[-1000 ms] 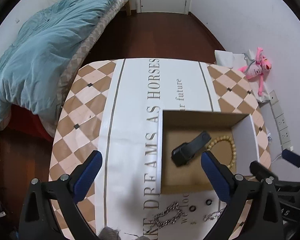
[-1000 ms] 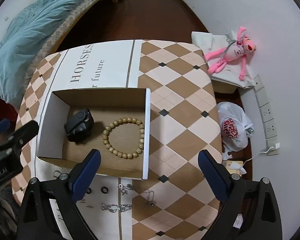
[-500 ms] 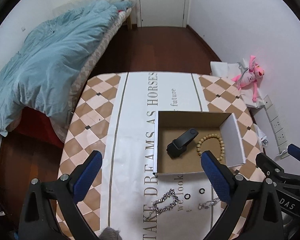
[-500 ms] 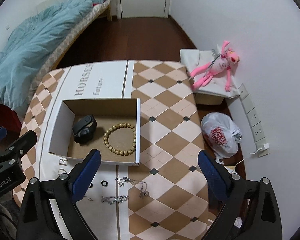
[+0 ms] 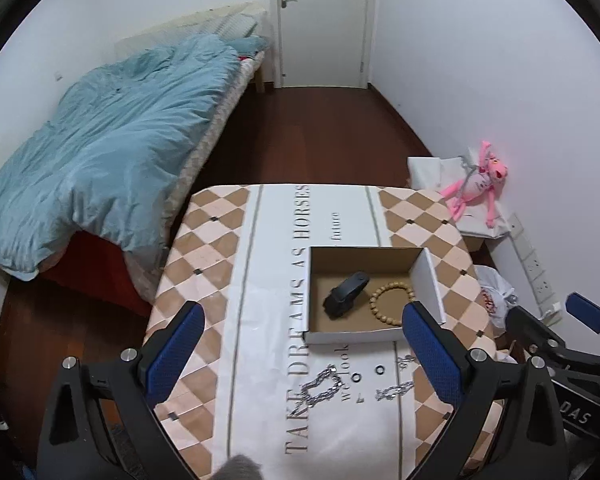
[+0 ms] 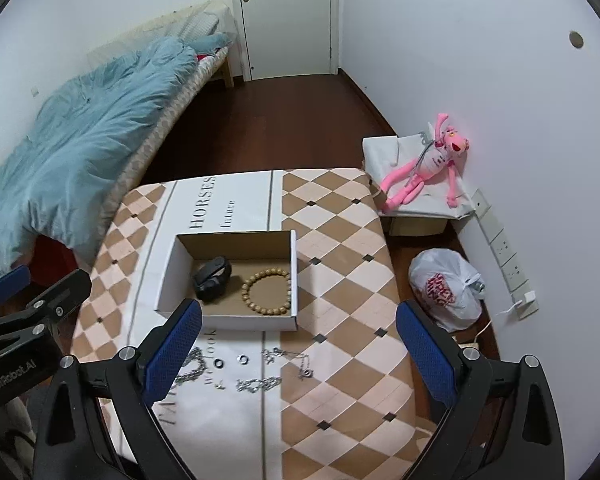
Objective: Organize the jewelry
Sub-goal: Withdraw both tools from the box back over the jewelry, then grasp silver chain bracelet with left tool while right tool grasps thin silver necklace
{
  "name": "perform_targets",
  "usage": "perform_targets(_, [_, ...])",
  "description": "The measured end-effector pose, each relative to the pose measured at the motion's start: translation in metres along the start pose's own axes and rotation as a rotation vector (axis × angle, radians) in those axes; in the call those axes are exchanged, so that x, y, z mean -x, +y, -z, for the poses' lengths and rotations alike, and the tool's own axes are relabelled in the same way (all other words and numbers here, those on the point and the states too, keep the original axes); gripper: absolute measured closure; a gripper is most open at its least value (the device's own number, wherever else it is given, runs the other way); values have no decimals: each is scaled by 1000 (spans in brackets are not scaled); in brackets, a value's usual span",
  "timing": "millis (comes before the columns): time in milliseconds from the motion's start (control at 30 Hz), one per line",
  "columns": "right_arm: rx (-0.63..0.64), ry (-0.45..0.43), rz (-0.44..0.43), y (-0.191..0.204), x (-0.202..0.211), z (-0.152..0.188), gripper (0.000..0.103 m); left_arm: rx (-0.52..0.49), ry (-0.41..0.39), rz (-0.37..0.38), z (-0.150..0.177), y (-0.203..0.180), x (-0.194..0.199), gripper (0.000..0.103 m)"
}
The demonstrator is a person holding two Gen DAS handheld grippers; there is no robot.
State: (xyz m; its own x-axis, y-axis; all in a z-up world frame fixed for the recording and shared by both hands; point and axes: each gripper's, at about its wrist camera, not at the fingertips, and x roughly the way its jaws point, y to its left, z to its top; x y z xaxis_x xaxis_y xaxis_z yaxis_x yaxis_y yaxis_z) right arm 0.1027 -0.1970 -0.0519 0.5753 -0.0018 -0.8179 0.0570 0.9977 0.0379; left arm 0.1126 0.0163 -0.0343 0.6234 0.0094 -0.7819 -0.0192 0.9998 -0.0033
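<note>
Cardboard box [image 6: 168,276] w/ black watch [image 6: 212,280] & bead bracelet [image 6: 266,292]; both grippers' jaws spread wide, nothing held.

Left gripper [image 5: 304,344]: jaws spread wide, nothing between them. Its two blue-padded fingers [image 5: 175,354] point toward 12 o'clock, one at the 8 o'clock side of its wrist view and one at the 4 o'clock side. The black finger arms run down to the lower edge of the view.

Right gripper [image 6: 298,342]: jaws likewise spread wide and empty, blue pads [image 6: 425,356] pointing toward 12 o'clock.

The two grippers are held side by side, level with each other. In the left wrist view the right gripper appears at 4 o'clock; in the right wrist view the left gripper appears at 8 o'clock.
</note>
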Motion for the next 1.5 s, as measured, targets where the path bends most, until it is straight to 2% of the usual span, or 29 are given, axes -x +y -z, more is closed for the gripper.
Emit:
perform_targets(133, [-19,51,-11,-5,-12,15,4,14,40,-53,16,7,-15,2])
perform_targets(267, [-64,153,-42,-15,-46,46,4,11,123,-115,49,15,-47,2])
perform_targets(400, [-97,263,-102,-20,-84,81,5,9,228,-146,83,23,-79,2])
perform_targets(500, [-108,329,-136,-19,-107,103,12,14,299,-147,104,27,-103,2])
perform_targets(633, [-128,380,-124,-18,-128,124,13,3,354,-122,116,24,-127,3])
perform_targets(767, [-147,404,-100,-21,-140,129,16,-42,369,-65,112,12,-142,12])
perform_targets(933, [-169,394,-77,-29,-144,124,16,-125,381,-34,102,-7,-160,13])
perform_targets(1000, [-174,392,-74,-32,-144,122,17,-165,391,-26,100,-15,-167,24])
perform_targets(1033, [-177,391,-73,-33,-145,121,17,-183,399,-21,100,-19,-169,34])
perform_targets(1067, [-177,390,-71,-34,-145,120,17,-204,410,-11,102,-24,-173,39])
perform_targets(1133, [-177,391,-67,-35,-146,119,18,-233,394,5,102,-30,-173,40])
perform_targets(1200, [-183,394,-65,-37,-147,119,19,-253,389,21,104,-35,-174,46])
perform_targets(1267, [-191,400,-67,-39,-148,119,20,-240,393,88,106,-38,-172,73])
perform_targets(1333, [-196,405,-68,-39,-149,120,22,-233,401,122,107,-42,-170,89])
perform_targets(1367, [-197,408,-67,-39,-150,120,23,-238,402,123,108,-44,-170,94])
perform_targets(1500, [-203,406,-70,-41,-150,120,28,-180,414,154,112,-37,-168,95])
